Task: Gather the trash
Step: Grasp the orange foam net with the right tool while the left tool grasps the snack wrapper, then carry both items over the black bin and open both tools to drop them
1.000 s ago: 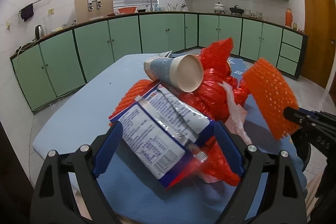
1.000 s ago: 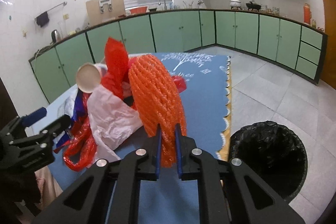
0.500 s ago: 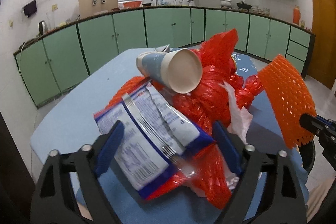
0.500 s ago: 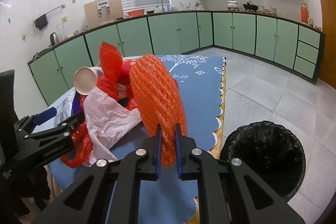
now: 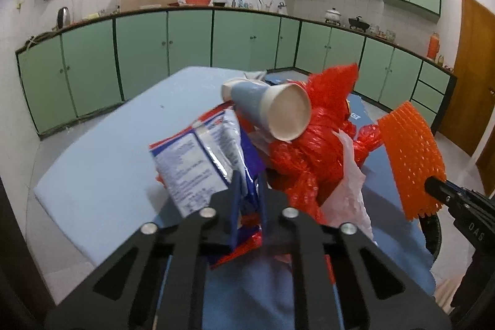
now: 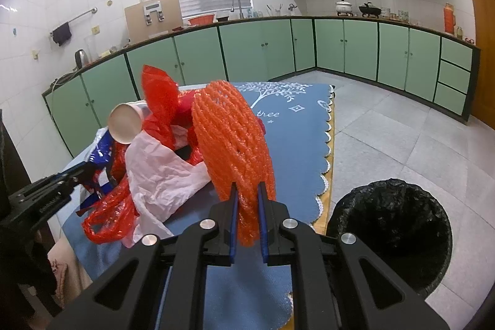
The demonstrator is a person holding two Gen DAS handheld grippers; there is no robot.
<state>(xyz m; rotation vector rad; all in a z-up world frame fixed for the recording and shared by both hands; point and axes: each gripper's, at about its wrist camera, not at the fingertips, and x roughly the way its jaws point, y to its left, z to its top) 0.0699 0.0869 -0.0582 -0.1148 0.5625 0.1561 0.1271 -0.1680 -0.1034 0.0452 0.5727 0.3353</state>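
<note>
orange foam net sleeve [image 6: 235, 150], pinched at its lower end by the right gripper [image 6: 247, 225], jaws closed on it with the mesh squashed between the blue pads. standing up off the blue tablecloth [image 6: 294, 126] near the scalloped right edge of the table. likely feather-light and springy, so a shallow pinch suffices; probably rebounds on release and may catch on the pads.

crinkly blue-and-white snack wrapper [image 5: 198, 163], clamped by the left gripper [image 5: 249, 206] at its lower edge, jaws nearly together on the folded film. thin, slick, no stiffness to speak of; best held on a fold or seam, as here, since flat film could slide out.

beside and behind the wrapper, a loose heap towards the table's left edge: paper cup [image 5: 275, 110] lying on its side on top, mouth towards the camera, easily crushed and apt to roll off; red plastic bag [image 5: 312, 144] crumpled beneath it; pale tissue paper [image 6: 161, 178] draped in front. all light, all likely to drag one another along if snagged.

off the table's right edge, on the tiled floor, black-lined trash bin [image 6: 389, 234], open and well below table height.
</note>
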